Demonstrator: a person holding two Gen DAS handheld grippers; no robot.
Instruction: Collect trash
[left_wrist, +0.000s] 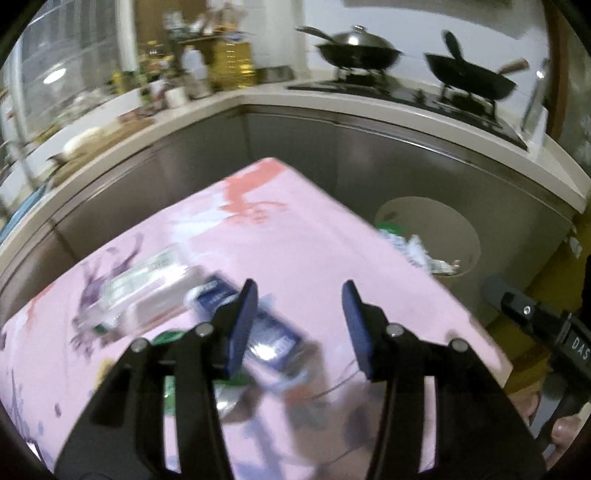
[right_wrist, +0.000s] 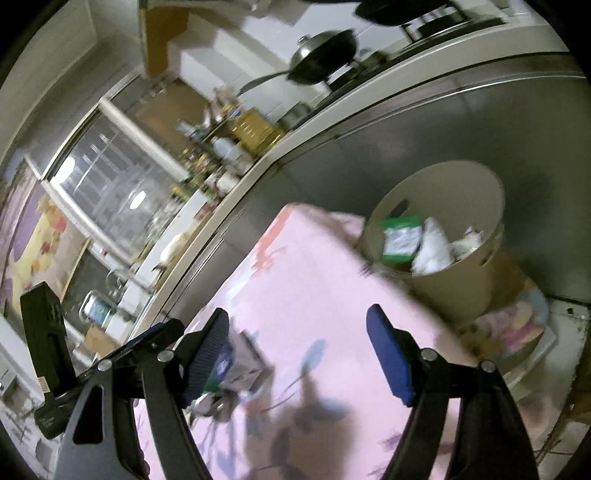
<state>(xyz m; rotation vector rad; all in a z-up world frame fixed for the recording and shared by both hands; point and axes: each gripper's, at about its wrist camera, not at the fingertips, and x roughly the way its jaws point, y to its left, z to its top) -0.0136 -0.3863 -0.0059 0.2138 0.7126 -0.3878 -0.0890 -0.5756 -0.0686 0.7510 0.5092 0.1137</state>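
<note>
Your left hand-held gripper (left_wrist: 299, 325) and right hand-held gripper (right_wrist: 299, 354) both hang wide apart and hold nothing over the pink cloth-covered counter (left_wrist: 295, 229), where blue and white trash wrappers (left_wrist: 273, 332) lie, near the round beige trash bin (right_wrist: 458, 273).

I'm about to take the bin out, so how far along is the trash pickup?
Partly done: the beige bin beside the pink table already holds a green packet and white wrappers. Nothing is in hand; the left gripper and right gripper are both open and empty. Left: a blue packet and clear box.
</note>
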